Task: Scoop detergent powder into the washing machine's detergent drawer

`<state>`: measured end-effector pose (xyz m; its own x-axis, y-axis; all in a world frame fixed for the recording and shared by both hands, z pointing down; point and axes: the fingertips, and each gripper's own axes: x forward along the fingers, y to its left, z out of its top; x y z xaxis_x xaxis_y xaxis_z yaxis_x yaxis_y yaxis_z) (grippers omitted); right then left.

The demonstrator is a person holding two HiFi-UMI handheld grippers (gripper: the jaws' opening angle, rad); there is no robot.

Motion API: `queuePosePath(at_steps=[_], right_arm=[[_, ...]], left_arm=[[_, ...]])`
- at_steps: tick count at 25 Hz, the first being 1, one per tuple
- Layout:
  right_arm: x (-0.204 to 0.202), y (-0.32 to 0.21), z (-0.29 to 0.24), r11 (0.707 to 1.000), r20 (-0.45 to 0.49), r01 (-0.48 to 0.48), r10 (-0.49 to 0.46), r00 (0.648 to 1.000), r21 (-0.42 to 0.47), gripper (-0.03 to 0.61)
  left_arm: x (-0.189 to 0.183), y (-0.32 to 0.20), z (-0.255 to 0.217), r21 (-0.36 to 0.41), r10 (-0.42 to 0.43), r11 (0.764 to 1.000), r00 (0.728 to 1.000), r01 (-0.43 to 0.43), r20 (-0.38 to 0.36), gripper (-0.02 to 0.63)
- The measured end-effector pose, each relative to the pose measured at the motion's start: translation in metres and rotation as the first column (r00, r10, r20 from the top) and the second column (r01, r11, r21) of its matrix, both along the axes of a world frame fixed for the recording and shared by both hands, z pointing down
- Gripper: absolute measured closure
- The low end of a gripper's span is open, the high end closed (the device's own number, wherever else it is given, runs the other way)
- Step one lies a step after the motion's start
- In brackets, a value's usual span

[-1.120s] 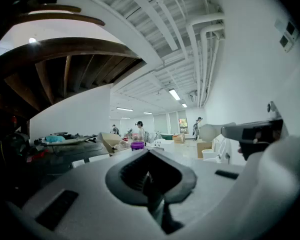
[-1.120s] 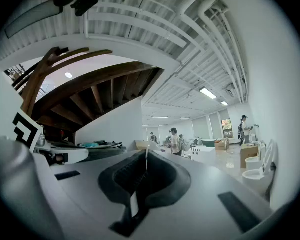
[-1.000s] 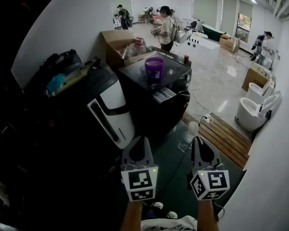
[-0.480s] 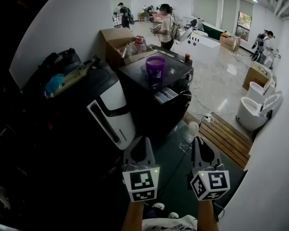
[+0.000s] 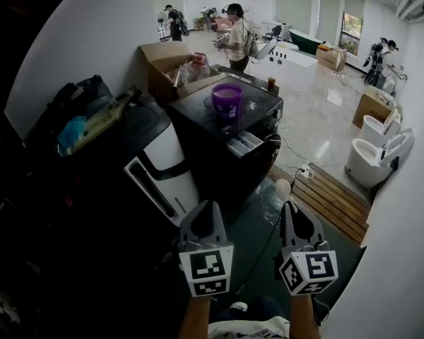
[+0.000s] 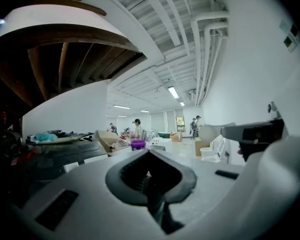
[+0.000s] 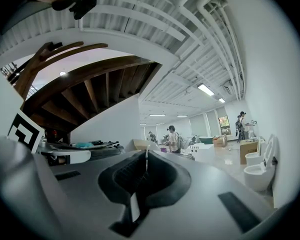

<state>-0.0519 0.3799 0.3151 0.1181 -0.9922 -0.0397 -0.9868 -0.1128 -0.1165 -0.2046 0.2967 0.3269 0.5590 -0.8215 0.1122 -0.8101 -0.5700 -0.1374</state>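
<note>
A purple tub stands on top of the black washing machine in the middle of the head view. The machine's detergent drawer sticks out open on its front. My left gripper and right gripper are held side by side, low and well short of the machine, over the dark floor. Both are shut with nothing between the jaws. The left gripper view shows the closed left gripper and the far purple tub. The right gripper also shows closed.
A white and black appliance stands left of the machine, with bags on it. A pale round thing lies beyond the right gripper. Wooden boards, a power strip, white toilets, cardboard boxes and people are around.
The head view has shifted slightly, so the machine sits a little lower and nearer. Both grippers keep their places, still shut.
</note>
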Motion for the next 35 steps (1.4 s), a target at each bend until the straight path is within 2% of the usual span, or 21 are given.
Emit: queuePosePath(at_steps=[5,12,26,35], right_arm=[[0.005,-0.019,0.002,1.000,-0.010,-0.002,0.001,1.000,-0.016,0.558],[0.042,-0.051,0.007,1.000,0.000,0.007,-0.007,1.000,-0.021,0.558],[0.167,-0.175,-0.007,0.990,-0.002,0.142,-0.142,0.990,-0.008,0.558],[0.218,-0.234,0.002,0.967,0.022,0.255,-0.255,0.967,-0.022,0.558]], left_arm=[[0.008,-0.019,0.002,-0.008,0.008,1.000,1.000,-0.008,-0.001,0.612],[0.039,-0.051,0.010,-0.019,-0.008,1.000,1.000,0.008,0.011,0.612],[0.155,-0.151,0.002,-0.020,-0.138,0.990,0.990,0.138,0.005,0.612],[0.207,-0.194,0.009,-0.034,-0.226,0.973,0.974,0.227,0.009,0.612]])
